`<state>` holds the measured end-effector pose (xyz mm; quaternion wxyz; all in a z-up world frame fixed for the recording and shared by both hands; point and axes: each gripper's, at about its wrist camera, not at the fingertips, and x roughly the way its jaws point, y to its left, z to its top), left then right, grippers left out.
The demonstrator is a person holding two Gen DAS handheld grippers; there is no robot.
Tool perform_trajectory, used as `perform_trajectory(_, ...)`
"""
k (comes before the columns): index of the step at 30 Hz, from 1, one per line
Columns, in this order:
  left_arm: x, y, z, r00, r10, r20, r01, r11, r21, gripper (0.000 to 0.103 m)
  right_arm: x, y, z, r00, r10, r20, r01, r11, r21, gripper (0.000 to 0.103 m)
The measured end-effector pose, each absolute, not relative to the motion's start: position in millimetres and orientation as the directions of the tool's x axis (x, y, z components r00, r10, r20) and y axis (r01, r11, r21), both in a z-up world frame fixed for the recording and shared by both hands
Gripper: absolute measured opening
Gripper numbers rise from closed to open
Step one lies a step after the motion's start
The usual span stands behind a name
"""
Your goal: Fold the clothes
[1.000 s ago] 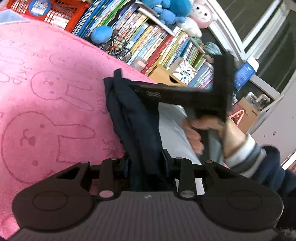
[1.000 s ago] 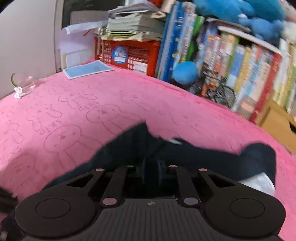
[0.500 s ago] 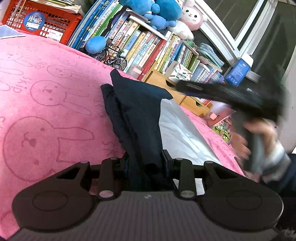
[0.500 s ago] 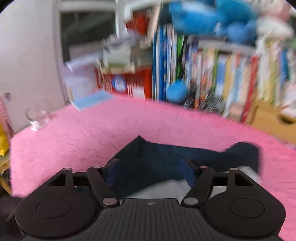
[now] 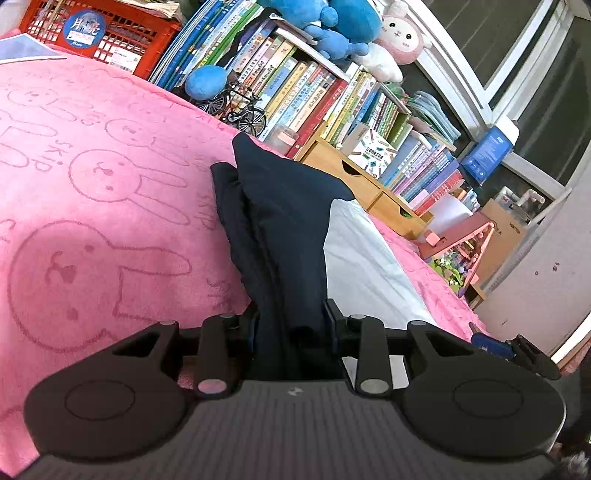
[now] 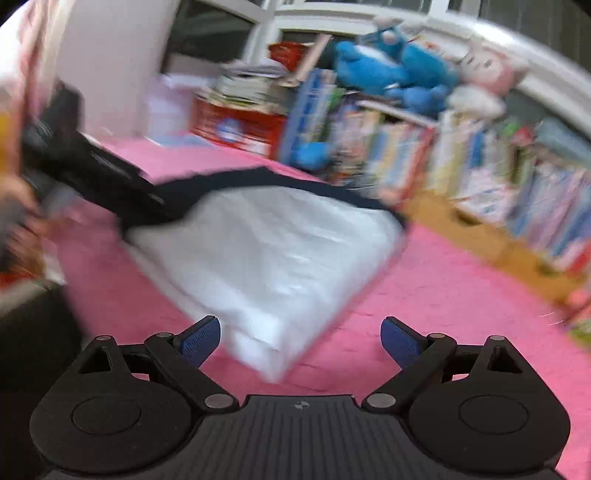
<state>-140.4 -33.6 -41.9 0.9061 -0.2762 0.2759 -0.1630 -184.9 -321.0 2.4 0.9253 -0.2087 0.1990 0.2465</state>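
Now, left gripper (image 5: 291, 325): jaws clamped on a bunched edge of the navy garment (image 5: 280, 221), cloth squeezed tight between the two fingers at 6 o'clock of the left wrist view.
Navy garment: stretched from the clamp toward 12 o'clock, folded in thick layers, lying on the pink bunny blanket (image 5: 103, 206).
White garment (image 5: 362, 266): flat on the blanket at 3 o'clock of the navy cloth, touching it, partly tucked under the dark edge.
Right gripper (image 6: 301, 341): jaws wide apart, blue pads (image 6: 201, 339) bare, nothing between them; hovering over the blanket at the near corner of the white garment (image 6: 273, 258).
Right wrist view: heavily blurred; navy cloth (image 6: 258, 179) running along the far edge of the white piece around 12 o'clock; left tool and a hand (image 6: 14, 210) smeared at 9 o'clock.
Backdrop: bookshelf (image 5: 332, 103) packed with books at 1 o'clock, blue plush toy (image 5: 332, 22) on top, red crate (image 5: 99, 33) at 11 o'clock, small model bicycle (image 5: 240, 107) beside the blanket's far edge.
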Motion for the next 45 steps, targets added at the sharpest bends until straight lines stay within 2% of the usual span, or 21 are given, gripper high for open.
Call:
perform_trajectory(1, -141.1, -32.3, -40.7, 0.79, -0.454, -0.413, 0.143, 0.791, -0.595, 0.034, -177.6, -328.3, 1.0, 0.807, 0.343, -0.48, -0.507, 0.82, -0.266, 0.102)
perform_trajectory(2, -141.7, -31.0, -39.6, 0.784, -0.459, -0.417, 0.143, 0.788, -0.599, 0.035, -170.3, -335.6, -0.5, 0.813, 0.313, -0.49, -0.473, 0.846, -0.245, 0.103)
perform_trajectory(4, -143.1, -28.5, -37.3, 0.774, -0.471, -0.424, 0.144, 0.782, -0.607, 0.042, -156.7, -357.0, -1.7, 0.796, 0.277, -0.537, -0.419, 0.894, -0.159, 0.102)
perform_trajectory(6, -144.4, -25.9, -35.0, 0.763, -0.483, -0.43, 0.144, 0.775, -0.615, 0.043, -153.9, -367.0, 0.9, 0.786, 0.261, -0.561, -0.397, 0.908, -0.133, 0.102)
perform_trajectory(8, -145.7, -23.3, -32.8, 0.752, -0.494, -0.436, 0.144, 0.769, -0.623, 0.049, -152.7, -375.4, 4.0, 0.776, 0.247, -0.58, -0.379, 0.918, -0.116, 0.102)
perform_trajectory(10, -147.1, -20.7, -30.5, 0.741, -0.506, -0.442, 0.144, 0.762, -0.631, 0.066, -153.6, -382.4, 13.4, 0.757, 0.296, -0.582, -0.408, 0.91, -0.067, 0.102)
perform_trajectory(13, -146.8, 0.8, -21.2, 0.742, -0.536, -0.403, 0.149, 0.718, -0.68, 0.075, -142.8, -408.6, 32.2, 0.725, 0.437, -0.533, -0.455, 0.884, 0.105, 0.103)
perform_trajectory(16, -124.5, 21.7, -16.1, 0.73, -0.575, -0.368, 0.124, 0.642, -0.756, 0.079, -109.8, -424.4, 40.0, 0.723, 0.486, -0.491, -0.42, 0.873, 0.246, 0.103)
perform_trajectory(19, -85.7, 26.0, -17.2, 0.716, -0.573, -0.4, 0.07, 0.628, -0.775, 0.082, -74.9, -432.8, 45.1, 0.73, 0.507, -0.458, -0.376, 0.858, 0.35, 0.103)
perform_trajectory(23, -32.8, 28.7, -30.1, 0.696, -0.541, -0.472, -0.028, 0.636, -0.771, 0.085, -27.1, -414.4, 31.6, 0.705, 0.518, -0.484, -0.339, 0.846, 0.412, 0.103)
perform_trajectory(24, -24.2, 28.2, -30.4, 0.692, -0.54, -0.478, -0.033, 0.639, -0.769, 0.091, -15.0, -410.0, 27.1, 0.691, 0.527, -0.494, -0.331, 0.839, 0.433, 0.103)
perform_trajectory(27, -5.8, 23.8, -27.6, 0.691, -0.534, -0.488, -0.023, 0.658, -0.753, 0.093, 15.2, -394.4, 9.3, 0.619, 0.58, -0.53, -0.322, 0.802, 0.502, 0.102)
perform_trajectory(29, 0.2, 17.2, -28.0, 0.703, -0.514, -0.491, -0.012, 0.682, -0.731, 0.081, 22.0, -382.9, 1.7, 0.575, 0.618, -0.536, -0.35, 0.778, 0.522, 0.101)
perform_trajectory(30, 2.0, 15.5, -29.7, 0.706, -0.508, -0.494, -0.012, 0.688, -0.726, 0.057, 22.5, -377.7, 0.7, 0.558, 0.636, -0.533, -0.376, 0.766, 0.521, 0.093)
perform_trajectory(31, 3.3, 14.6, -32.2, 0.707, -0.504, -0.497, -0.015, 0.691, -0.723, 0.052, 22.5, -372.4, 0.1, 0.537, 0.655, -0.532, -0.402, 0.753, 0.521, 0.087)
perform_trajectory(36, 0.7, 25.2, -43.4, 0.717, -0.527, -0.456, -0.025, 0.634, -0.773, 0.033, 19.2, -366.2, -4.7, 0.473, 0.736, -0.484, -0.45, 0.674, 0.586, 0.085)
perform_trajectory(38, -0.8, 26.0, -42.8, 0.724, -0.525, -0.447, -0.029, 0.624, -0.781, 0.028, 19.8, -368.7, -6.7, 0.47, 0.747, -0.47, -0.428, 0.659, 0.619, 0.066)
perform_trajectory(39, -1.6, 25.6, -41.0, 0.73, -0.52, -0.443, -0.027, 0.625, -0.78, 0.023, 22.0, -371.2, -8.4, 0.469, 0.751, -0.465, -0.395, 0.65, 0.65, 0.05)
perform_trajectory(40, -2.2, 24.6, -37.9, 0.739, -0.509, -0.441, -0.023, 0.635, -0.772, 0.02, 23.4, -374.4, -10.0, 0.47, 0.759, -0.452, -0.366, 0.633, 0.682, 0.042)
perform_trajectory(42, -1.6, 18.9, -28.2, 0.758, -0.472, -0.45, -0.009, 0.682, -0.731, 0.017, 25.5, -376.7, -9.2, 0.472, 0.773, -0.423, -0.352, 0.606, 0.714, 0.033)
perform_trajectory(45, 28.1, 14.1, -20.4, 0.768, -0.414, -0.488, 0.002, 0.765, -0.645, 0.015, 33.0, -368.1, -0.9, 0.482, 0.761, -0.433, -0.375, 0.626, 0.683, 0.029)
